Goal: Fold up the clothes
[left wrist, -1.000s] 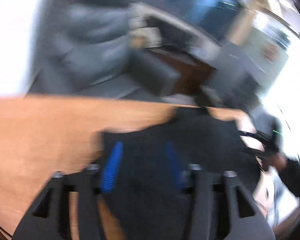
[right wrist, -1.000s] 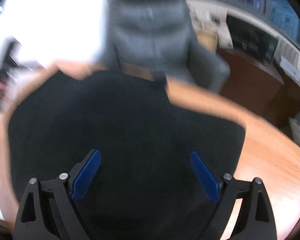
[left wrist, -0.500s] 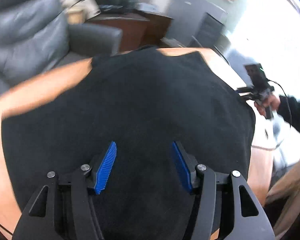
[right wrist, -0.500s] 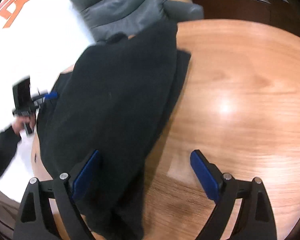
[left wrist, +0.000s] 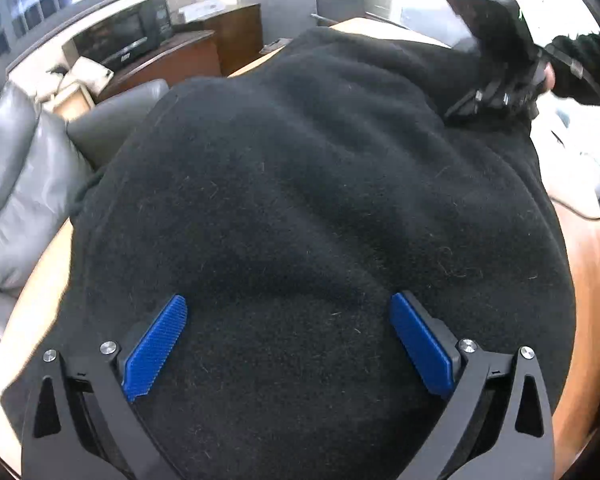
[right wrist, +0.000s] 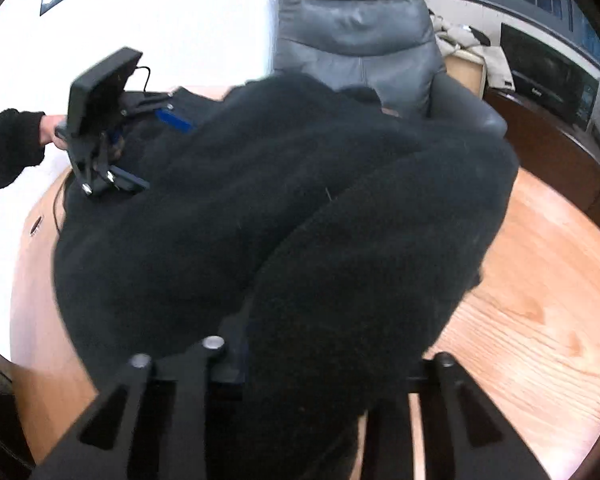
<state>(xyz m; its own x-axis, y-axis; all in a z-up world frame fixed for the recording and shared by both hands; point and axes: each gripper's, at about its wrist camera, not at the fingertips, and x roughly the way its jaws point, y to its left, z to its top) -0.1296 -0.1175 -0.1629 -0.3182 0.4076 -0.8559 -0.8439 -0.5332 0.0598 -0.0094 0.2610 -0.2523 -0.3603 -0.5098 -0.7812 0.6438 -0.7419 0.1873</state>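
A black fleece garment (left wrist: 300, 200) lies bunched over the round wooden table (left wrist: 32, 320) and fills most of both views. My left gripper (left wrist: 288, 340) hovers just above it, blue pads (left wrist: 156, 348) spread wide, nothing between them. In the right wrist view it shows as an open gripper (right wrist: 144, 152) at the garment's far left edge, held by a hand in a black sleeve (right wrist: 8, 148). My right gripper (right wrist: 324, 360) has a thick fold of the fleece (right wrist: 360, 260) between its narrowed fingers; the pads are hidden under the cloth. From the left wrist view it sits at the garment's far right edge (left wrist: 492, 80).
A grey leather armchair (right wrist: 352, 32) stands against the table's far side, also seen at left (left wrist: 16, 168). Dark wooden cabinets with a black appliance (left wrist: 120, 40) line the back wall. Bare wood (right wrist: 540, 300) shows right of the garment. A thin cable (right wrist: 56, 208) runs over the table's left edge.
My left gripper's pads have spread wider above the garment. My right gripper's fingers have come together on a fold of fleece that now covers them; half a second ago they stood wide open.
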